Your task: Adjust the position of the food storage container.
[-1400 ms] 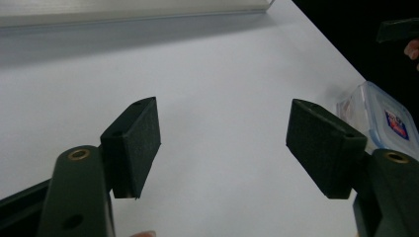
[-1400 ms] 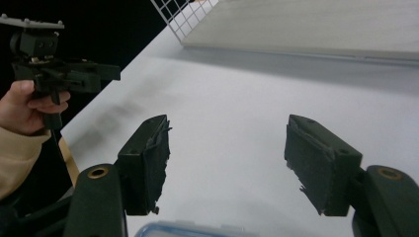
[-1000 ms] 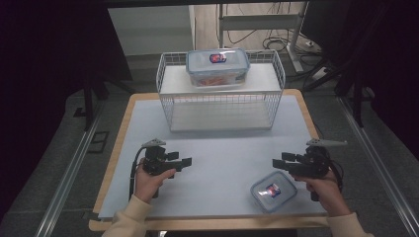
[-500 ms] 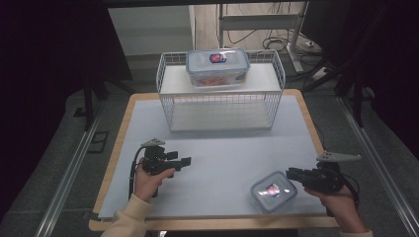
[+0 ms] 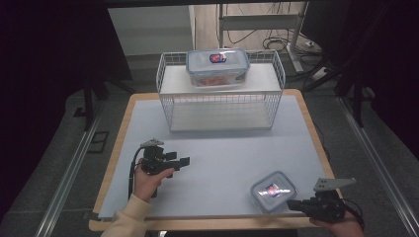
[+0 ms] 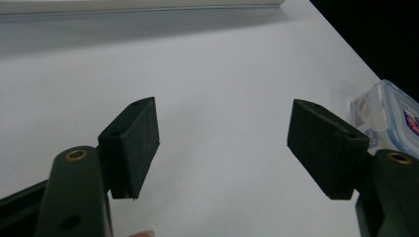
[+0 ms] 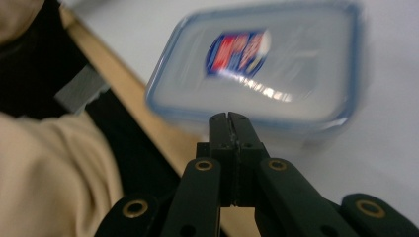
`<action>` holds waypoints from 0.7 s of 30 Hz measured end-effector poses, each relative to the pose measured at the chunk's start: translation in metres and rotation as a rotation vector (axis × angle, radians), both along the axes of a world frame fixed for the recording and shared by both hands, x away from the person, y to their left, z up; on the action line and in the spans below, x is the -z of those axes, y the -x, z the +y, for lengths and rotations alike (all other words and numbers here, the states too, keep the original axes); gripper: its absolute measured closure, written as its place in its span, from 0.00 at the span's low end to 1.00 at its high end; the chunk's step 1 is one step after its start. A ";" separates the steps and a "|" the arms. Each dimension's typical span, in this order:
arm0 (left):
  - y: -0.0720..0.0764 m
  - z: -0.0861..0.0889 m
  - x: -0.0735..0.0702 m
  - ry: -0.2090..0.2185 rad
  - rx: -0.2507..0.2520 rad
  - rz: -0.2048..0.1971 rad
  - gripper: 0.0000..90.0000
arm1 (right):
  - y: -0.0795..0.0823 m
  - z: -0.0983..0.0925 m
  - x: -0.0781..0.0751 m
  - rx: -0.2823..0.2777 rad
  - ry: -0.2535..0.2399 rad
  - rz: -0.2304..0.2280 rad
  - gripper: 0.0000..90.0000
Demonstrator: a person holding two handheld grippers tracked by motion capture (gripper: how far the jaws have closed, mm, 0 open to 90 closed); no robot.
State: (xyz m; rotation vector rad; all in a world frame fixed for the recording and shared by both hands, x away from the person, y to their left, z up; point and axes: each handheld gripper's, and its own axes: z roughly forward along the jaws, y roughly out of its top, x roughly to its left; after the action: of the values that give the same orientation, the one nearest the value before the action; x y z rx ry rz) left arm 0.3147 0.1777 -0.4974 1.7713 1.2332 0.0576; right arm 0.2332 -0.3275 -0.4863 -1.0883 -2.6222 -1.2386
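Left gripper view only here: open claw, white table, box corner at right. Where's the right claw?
Observer: Right claw is at the near right edge of the table, pointing at the small box.
Operator: Holding it?
Observer: No. Its jaws have just been closing and now meet with nothing between them.
Operator: Any other box?
Observer: A big box sits on top of the wire rack at the far side.
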 end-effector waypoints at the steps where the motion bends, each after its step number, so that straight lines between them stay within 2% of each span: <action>1: 0.000 0.000 0.001 0.001 -0.001 0.004 0.32 | 0.001 -0.001 0.002 -0.011 0.004 0.004 0.99; 6: -0.001 -0.004 0.003 0.001 0.004 0.012 0.32 | 0.002 0.004 0.015 -0.034 0.073 0.025 0.99; 12: -0.001 -0.004 0.004 -0.006 0.005 0.013 0.32 | -0.002 0.019 0.018 -0.053 0.105 0.000 0.99; 21: -0.001 -0.003 0.003 0.001 0.002 0.013 0.32 | -0.012 0.029 0.017 -0.007 0.088 -0.032 0.99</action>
State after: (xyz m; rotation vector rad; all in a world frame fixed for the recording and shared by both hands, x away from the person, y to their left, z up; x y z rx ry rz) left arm 0.3157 0.1751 -0.5005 1.7747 1.2407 0.0447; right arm 0.2449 -0.2984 -0.5038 -1.0793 -2.7258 -1.1591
